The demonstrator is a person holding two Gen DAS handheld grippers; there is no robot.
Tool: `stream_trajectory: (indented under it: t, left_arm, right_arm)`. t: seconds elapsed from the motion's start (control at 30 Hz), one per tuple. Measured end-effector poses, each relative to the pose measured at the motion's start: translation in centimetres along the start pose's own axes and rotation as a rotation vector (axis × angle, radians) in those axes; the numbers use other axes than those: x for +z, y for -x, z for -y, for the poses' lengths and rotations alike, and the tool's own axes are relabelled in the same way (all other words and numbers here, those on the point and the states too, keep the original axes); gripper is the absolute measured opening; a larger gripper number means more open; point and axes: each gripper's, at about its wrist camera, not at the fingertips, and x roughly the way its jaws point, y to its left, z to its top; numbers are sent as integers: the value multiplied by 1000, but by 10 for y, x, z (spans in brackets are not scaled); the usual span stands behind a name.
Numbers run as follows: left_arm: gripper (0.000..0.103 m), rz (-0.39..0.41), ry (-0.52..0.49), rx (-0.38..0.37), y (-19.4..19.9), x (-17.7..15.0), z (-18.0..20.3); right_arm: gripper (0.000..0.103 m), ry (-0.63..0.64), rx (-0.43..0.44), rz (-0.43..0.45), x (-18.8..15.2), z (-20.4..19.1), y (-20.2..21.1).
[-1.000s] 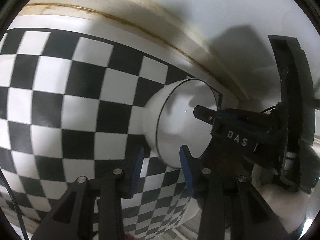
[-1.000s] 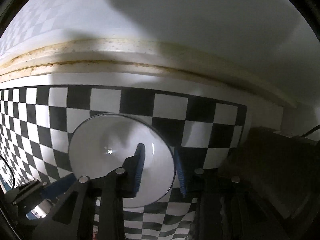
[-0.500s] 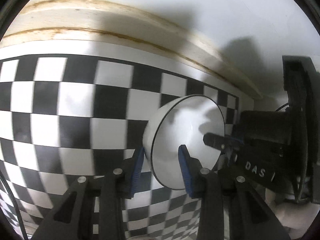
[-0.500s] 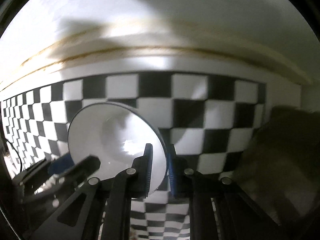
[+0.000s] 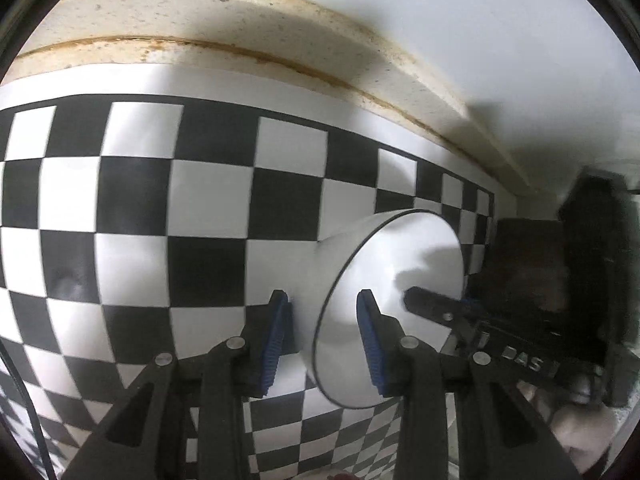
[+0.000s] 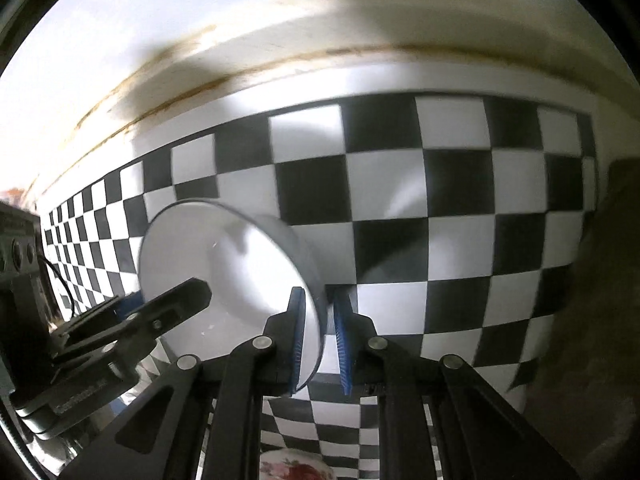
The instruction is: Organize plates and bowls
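A white bowl (image 5: 404,280) with a thin dark rim hangs tilted on its side above the checkered cloth (image 5: 140,208). My left gripper (image 5: 322,342) is shut on the bowl's near wall, one blue pad inside and one outside. In the right wrist view the same bowl (image 6: 232,272) shows its inside, and my right gripper (image 6: 320,340) is shut on the opposite rim. Each view catches a finger of the other gripper reaching into the bowl: the right gripper's finger (image 5: 432,306) and the left gripper's finger (image 6: 176,304).
A stained white ledge (image 5: 240,12) and wall run behind the black-and-white cloth (image 6: 440,208). A floral-patterned dish (image 6: 296,468) peeks in at the bottom of the right wrist view. A dark brown mass (image 6: 600,300) fills that view's right edge.
The right gripper's pads have closed onto the bowl's rim. The bowl has tipped further onto its side, and both grippers have shifted across the cloth with it.
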Motion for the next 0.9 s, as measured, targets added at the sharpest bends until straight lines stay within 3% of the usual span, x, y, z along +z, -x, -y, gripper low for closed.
stream_trajectory:
  t: [0.17, 0.57, 0.9]
  left_arm:
    - [31, 6, -18, -14, -2, -3, 7]
    - [31, 54, -102, 15, 19, -18, 41]
    - [31, 101, -185, -2, 70, -75, 52]
  right_arm:
    - [8, -91, 112, 13, -4, 33, -9]
    - [7, -67, 96, 49, -29, 39, 22]
    - [7, -21, 126, 105, -85, 32, 75]
